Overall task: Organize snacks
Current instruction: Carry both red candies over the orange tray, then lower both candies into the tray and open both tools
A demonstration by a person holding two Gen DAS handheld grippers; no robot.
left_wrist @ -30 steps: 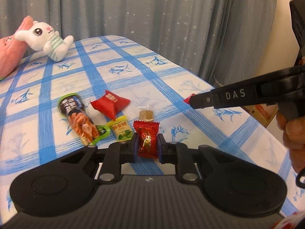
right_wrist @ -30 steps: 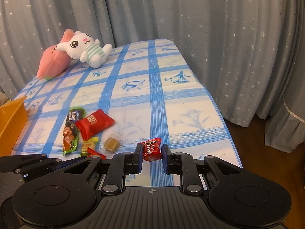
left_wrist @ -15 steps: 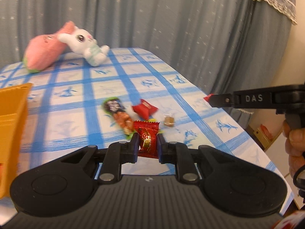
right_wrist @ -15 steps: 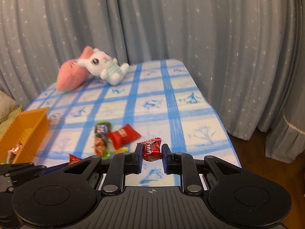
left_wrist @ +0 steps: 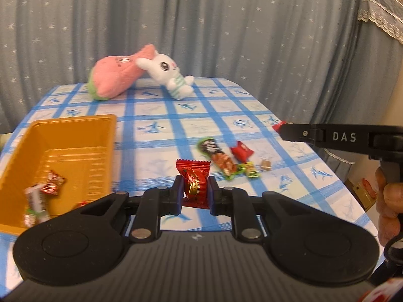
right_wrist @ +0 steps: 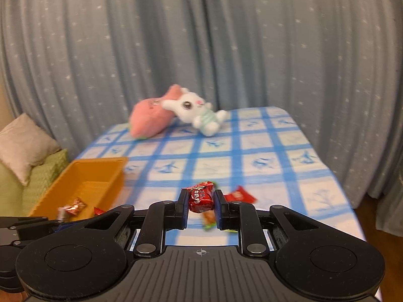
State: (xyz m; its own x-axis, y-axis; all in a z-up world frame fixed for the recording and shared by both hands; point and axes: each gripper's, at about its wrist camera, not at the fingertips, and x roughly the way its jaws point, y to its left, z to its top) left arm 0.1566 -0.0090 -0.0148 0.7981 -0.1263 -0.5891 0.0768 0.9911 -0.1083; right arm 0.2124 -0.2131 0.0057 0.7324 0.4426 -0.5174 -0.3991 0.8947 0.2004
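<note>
My left gripper (left_wrist: pixel 193 193) is shut on a red candy packet (left_wrist: pixel 193 180) with a gold picture, held above the table. My right gripper (right_wrist: pixel 201 209) is shut on a small red candy (right_wrist: pixel 201 196); it also shows from the side in the left wrist view (left_wrist: pixel 283 128). An orange tray (left_wrist: pixel 63 156) stands at the left with several wrapped candies inside; the right wrist view shows it too (right_wrist: pixel 85 178). On the tablecloth lie a long green-edged snack pack (left_wrist: pixel 219 157), a red packet (left_wrist: pixel 241 150), a small yellow-green packet (left_wrist: pixel 252 171) and a brown candy (left_wrist: pixel 265 164).
A pink plush (left_wrist: pixel 115 78) and a white bunny plush (left_wrist: pixel 168 73) lie at the far end of the blue-checked table (left_wrist: pixel 156 125). Grey curtains hang behind. A green sofa with a pillow (right_wrist: pixel 22 146) stands left of the table. The table's right edge drops to the floor.
Both grippers have risen and turned left with their candies. The orange tray has come into view at the left, and the loose snacks now lie farther off to the right.
</note>
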